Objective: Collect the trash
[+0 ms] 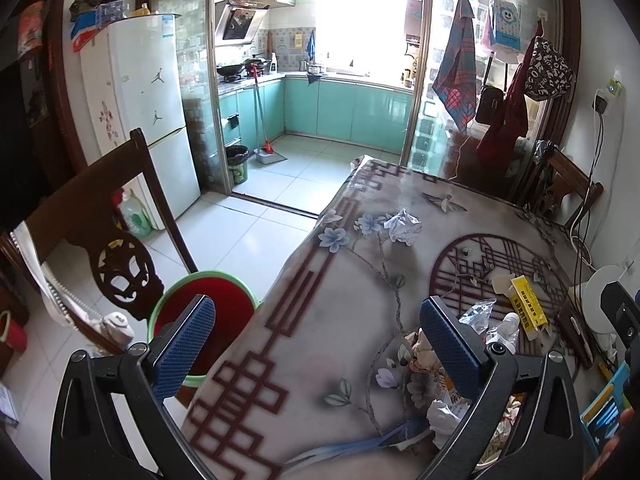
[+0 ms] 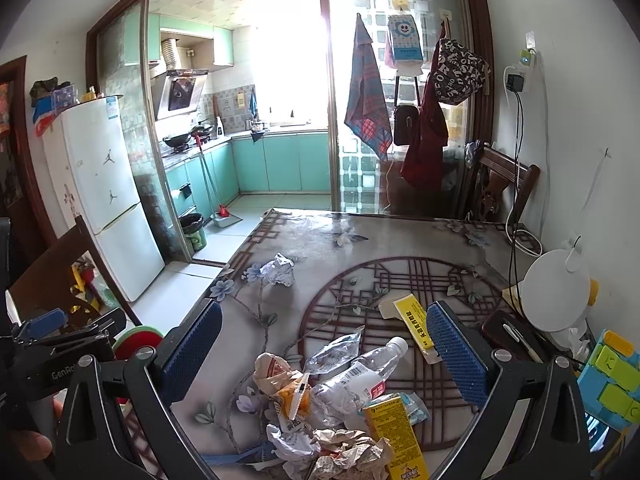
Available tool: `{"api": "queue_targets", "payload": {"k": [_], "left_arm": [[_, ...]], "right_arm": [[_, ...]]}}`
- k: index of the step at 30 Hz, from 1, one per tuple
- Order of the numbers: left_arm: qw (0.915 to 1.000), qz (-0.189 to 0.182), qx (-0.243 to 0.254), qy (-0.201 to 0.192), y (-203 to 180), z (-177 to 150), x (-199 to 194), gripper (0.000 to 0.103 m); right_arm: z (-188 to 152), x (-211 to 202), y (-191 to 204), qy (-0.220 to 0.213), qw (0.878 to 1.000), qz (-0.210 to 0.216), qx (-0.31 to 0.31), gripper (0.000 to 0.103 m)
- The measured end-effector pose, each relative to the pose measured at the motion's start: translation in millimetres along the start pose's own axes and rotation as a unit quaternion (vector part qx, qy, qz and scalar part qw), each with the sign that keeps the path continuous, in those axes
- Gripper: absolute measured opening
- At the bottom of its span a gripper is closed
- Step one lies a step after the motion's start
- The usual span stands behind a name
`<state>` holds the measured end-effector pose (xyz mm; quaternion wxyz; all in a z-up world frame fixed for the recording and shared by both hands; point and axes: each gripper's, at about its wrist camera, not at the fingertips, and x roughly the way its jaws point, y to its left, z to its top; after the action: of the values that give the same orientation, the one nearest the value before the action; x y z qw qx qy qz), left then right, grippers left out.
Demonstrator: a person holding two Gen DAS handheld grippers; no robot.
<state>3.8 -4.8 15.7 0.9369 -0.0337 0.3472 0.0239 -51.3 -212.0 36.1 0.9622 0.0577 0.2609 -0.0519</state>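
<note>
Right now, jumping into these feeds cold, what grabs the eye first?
The pile of trash at the near edge of the table: a crushed plastic bottle, a yellow carton and crumpled wrappers, between the open right gripper. A lone crumpled paper ball lies apart, towards the far left side. Beside the table, the red bin sits below the open left gripper.

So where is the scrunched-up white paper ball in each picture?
Left wrist: crumpled paper ball sits alone mid-table, right of centre, beside the printed blue flowers.
Right wrist: it lies left of centre, above the trash pile.
Shared landmark: the white fridge, at left.
</note>
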Motion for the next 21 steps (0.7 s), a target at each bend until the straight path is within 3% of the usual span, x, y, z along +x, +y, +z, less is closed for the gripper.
{"api": "queue_targets", "payload": {"k": [21], "left_arm": [[1.0,-0.004,0.0,0.002,7.1,2.4,2.5,0.103]], "right_arm": [[-4.7,5.9,5.7,0.004,1.0,-0.003,-0.004,0.103]]}}
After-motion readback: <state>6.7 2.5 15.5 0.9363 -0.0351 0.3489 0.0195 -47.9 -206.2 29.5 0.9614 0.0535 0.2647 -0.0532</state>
